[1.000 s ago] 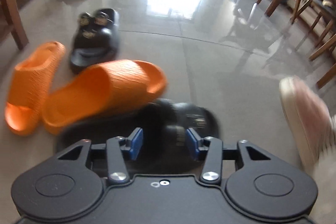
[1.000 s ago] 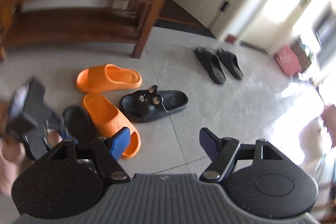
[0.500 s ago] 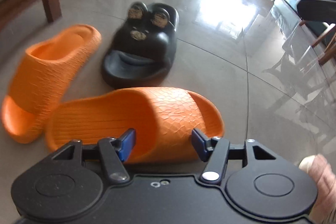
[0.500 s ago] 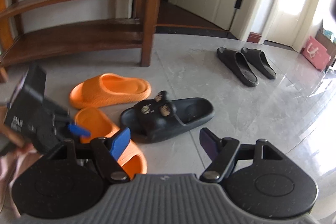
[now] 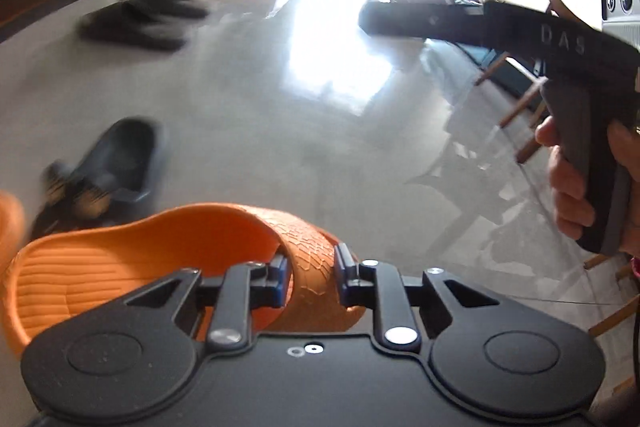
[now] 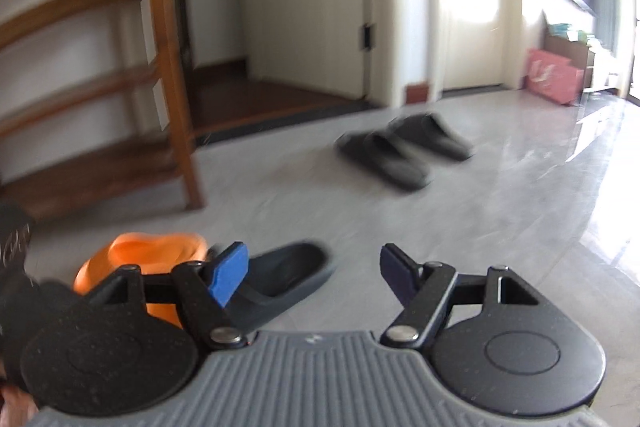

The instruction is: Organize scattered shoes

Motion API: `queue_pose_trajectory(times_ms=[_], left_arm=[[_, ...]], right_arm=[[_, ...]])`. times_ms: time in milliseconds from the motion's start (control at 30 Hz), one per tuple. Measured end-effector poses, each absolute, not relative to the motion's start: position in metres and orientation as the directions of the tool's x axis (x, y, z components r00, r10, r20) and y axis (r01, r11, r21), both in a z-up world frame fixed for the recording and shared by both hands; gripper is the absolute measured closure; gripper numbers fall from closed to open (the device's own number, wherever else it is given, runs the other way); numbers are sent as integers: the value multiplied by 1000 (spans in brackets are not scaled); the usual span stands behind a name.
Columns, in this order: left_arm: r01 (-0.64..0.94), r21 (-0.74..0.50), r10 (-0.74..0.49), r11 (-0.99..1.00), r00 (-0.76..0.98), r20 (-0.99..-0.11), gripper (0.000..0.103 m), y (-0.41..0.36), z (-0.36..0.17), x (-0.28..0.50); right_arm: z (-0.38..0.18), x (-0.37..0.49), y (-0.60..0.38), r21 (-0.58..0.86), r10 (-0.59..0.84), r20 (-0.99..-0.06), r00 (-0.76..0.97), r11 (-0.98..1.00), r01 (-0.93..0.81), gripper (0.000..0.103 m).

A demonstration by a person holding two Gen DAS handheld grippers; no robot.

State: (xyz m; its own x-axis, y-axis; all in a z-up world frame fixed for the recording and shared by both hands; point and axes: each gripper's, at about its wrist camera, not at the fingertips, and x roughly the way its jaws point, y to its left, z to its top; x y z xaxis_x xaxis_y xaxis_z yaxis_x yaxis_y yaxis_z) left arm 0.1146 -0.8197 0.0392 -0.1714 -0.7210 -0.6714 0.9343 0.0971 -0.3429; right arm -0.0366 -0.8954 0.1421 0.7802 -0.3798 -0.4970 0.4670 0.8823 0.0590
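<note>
Orange slide (image 5: 168, 259) lay on the grey floor (image 5: 280, 131), its strap caught between the pads of the left gripper (image 5: 311, 277). That gripper's jaws had just been closing, and now they pinched the textured strap from both sides. A black slide (image 5: 116, 163) with round charms sat just beyond the orange one, blurred. Farther off, near the wall, a dark grey pair (image 5: 144, 15) lay side by side.

At the right edge of the left view, a hand (image 5: 576, 187) gripped the handle of the right gripper (image 6: 312, 271). Its jaws stood spread wide with nothing between them, over bare floor. The black slide lay just behind its blue left pad (image 6: 228, 277), with an orange slide touching it on the left. A wooden rack (image 6: 120, 75) stood at the left, well apart from the grey pair.
</note>
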Motion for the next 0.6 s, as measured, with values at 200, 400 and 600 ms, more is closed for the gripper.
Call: queue_pose_trajectory(times_ms=[200,400,600], left_arm=[[953,-258,-688,157,-82,-721,59,-889,13,90],[910,-145,-621,388,143,-771,59,-812,-14,122],[507,-346,-556,790,353,-753,56,-696,-34,199]], right_arm=[[154,-59,-932,73,-454,-444,773,841,536,27],[124,-34,-932,57,-383,-489,784,883,466,27],[65,24,-901,77,-213,-601,770,944,321,27]])
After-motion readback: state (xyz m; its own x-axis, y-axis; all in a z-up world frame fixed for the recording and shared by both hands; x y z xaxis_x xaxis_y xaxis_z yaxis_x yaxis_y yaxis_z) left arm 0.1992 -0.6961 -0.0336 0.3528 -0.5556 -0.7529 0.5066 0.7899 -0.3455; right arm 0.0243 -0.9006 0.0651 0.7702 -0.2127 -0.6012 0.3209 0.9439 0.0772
